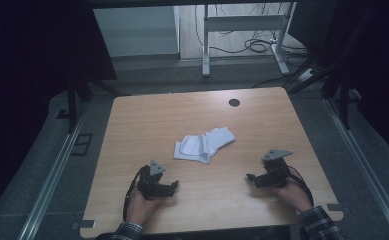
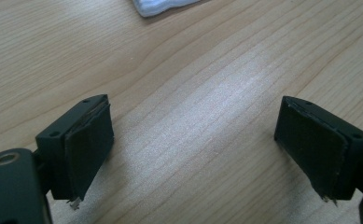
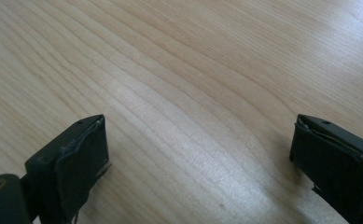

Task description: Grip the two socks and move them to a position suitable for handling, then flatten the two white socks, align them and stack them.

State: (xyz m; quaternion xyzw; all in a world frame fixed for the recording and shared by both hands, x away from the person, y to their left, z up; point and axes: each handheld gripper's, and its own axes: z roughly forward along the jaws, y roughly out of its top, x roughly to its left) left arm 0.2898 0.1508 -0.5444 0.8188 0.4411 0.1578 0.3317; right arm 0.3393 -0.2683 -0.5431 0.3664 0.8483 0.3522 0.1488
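Observation:
A crumpled white cloth (image 1: 203,144) lies near the middle of the wooden table (image 1: 147,120). My left gripper (image 1: 173,186) rests low at the front left, held in a hand, pointing right, below and left of the cloth. Its jaws stand wide open over bare wood (image 2: 195,128), and a corner of the cloth (image 2: 163,5) peeks in at the top edge of the left gripper view. My right gripper (image 1: 250,178) sits at the front right, pointing left, also held in a hand. Its jaws are wide apart (image 3: 200,149) with only wood grain between them.
A small dark round hole (image 1: 234,102) marks the table's far side. Beyond the table stand a white desk frame (image 1: 242,30) and loose cables (image 1: 259,45) on the floor. Metal rails (image 1: 52,175) run along both sides of the table.

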